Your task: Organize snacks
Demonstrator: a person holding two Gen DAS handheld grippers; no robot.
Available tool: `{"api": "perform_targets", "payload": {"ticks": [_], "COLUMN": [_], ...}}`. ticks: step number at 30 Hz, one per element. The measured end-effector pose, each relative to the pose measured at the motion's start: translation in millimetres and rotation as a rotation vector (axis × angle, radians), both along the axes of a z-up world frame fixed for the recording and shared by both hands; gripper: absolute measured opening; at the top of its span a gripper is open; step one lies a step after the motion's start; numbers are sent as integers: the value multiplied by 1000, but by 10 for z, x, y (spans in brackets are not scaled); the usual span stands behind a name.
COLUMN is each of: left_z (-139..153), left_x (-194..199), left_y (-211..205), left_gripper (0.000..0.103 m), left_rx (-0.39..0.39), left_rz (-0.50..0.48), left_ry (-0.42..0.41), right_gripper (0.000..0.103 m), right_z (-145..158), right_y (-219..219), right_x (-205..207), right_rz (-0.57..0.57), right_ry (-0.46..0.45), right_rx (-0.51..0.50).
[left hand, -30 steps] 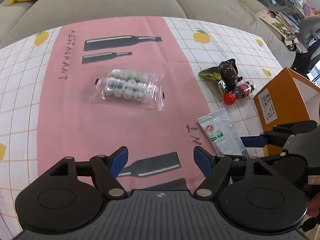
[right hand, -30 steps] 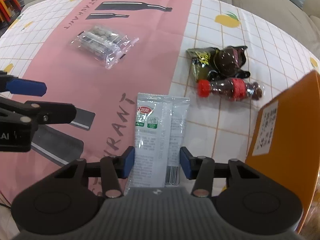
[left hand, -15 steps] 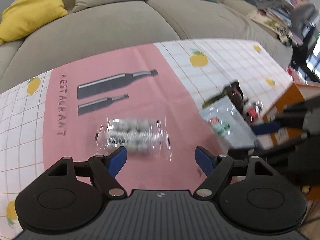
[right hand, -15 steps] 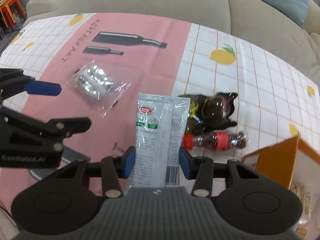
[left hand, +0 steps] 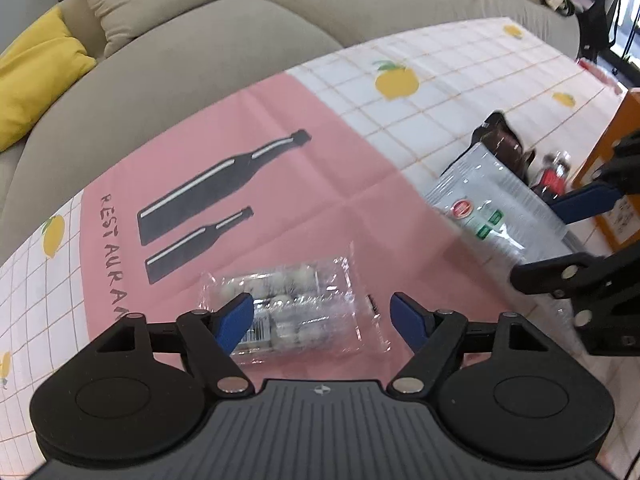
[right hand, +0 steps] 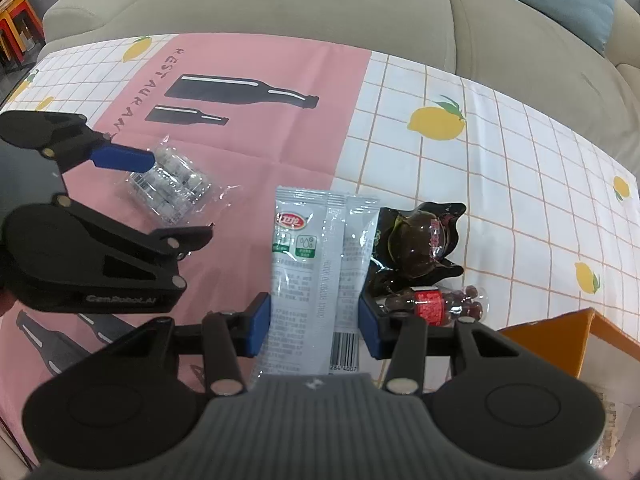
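My right gripper point(right hand: 316, 324) is shut on a white wet-wipe packet point(right hand: 316, 264) and holds it above the table; the packet also shows in the left wrist view point(left hand: 492, 208). My left gripper point(left hand: 322, 318) is open, its fingers on either side of a clear bag of white round candies point(left hand: 292, 304) lying on the pink cloth; the bag also shows in the right wrist view point(right hand: 176, 188). A dark brown snack pouch point(right hand: 420, 240) and a small red-labelled bottle of dark candies point(right hand: 436, 304) lie on the table right of the packet.
An orange cardboard box point(right hand: 560, 344) stands open at the right, by the table's near edge. The tablecloth point(left hand: 460, 80) is pink in the middle with a lemon-print white grid. A grey sofa point(left hand: 240, 32) with cushions runs behind the table.
My right gripper has lifted the wet-wipe packet off the table. My left gripper has moved forward over the clear candy bag, still open.
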State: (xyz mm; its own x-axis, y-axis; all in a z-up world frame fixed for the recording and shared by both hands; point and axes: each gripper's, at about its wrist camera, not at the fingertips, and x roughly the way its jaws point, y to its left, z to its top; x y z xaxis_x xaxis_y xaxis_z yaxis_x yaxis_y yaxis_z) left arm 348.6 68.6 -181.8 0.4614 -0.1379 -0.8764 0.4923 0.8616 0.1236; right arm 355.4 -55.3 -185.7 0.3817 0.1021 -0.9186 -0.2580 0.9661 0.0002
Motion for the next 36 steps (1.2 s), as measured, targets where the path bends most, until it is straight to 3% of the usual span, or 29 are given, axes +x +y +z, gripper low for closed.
{"api": "perform_targets", "payload": {"ticks": [5,9,10,15,17,21,25,26,28,29,36], "left_z": [-30,44,52,65,55,53,129,158,220,251,283], "left_x": [-63,-97,-107,-186,-195,-188,-231,-235,-212,-191,75], "left_y": [13,61,61,77,92,226,350,373,411,437,521], "left_gripper": [64,26,21,13,13,18,47,52,81,86,90], "left_rx": [-6,-85,-100,-165,-126,-103,-83,-103,-170,-208,-353], "left_rz": [38,130,148,196,231,338,435,446,494,533,800], "left_ry": [-17,-9,-3,36,56,98,96,93,98,101,162], "right_gripper": [46,46,46,46,46,46,46,46,47,47,47], "right_z": [-42,-68,-74,-69,-56,-39,-22,-20,-19,-21,-4], "right_y": [8,17,21,36,33,26,11,9,6,7,8], "right_x": [-25,-64,-77,-154,-183,-214,-217,-217,-216,-213,-127], "right_rz": [0,5,6,9,13,16,13,13,15,15,-2], "right_ry": [13,20,23,30,30,30,27,27,27,27,6], "right_rx": [5,4,4,10,12,13,19,20,24,23,19]}}
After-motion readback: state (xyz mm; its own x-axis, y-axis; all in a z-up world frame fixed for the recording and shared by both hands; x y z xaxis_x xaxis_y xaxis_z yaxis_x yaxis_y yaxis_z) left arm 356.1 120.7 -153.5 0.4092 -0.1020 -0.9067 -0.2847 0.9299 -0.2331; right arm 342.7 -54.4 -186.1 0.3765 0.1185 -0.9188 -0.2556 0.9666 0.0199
